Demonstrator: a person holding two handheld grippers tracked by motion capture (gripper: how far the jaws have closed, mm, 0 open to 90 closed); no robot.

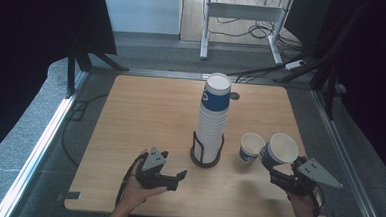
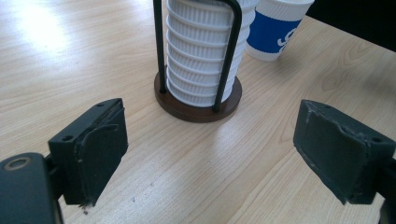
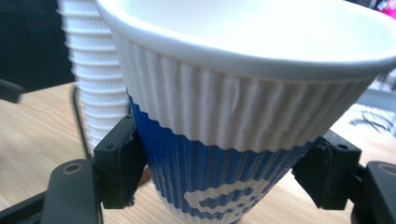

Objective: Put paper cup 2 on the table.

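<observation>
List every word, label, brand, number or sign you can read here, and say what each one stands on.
No text reads in full.
Held cup: a white mark on its blue band, cut off by the frame, unreadable.
Standing cup: part of a white mark on blue, unreadable.
Top cup of the stack: blue band, any mark too small to read.

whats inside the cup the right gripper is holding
The cup held in the right gripper tilts its mouth toward the high camera, and the white inner wall that shows is bare. Its bottom is washed out by glare, so whether anything lies there cannot be seen.
</observation>
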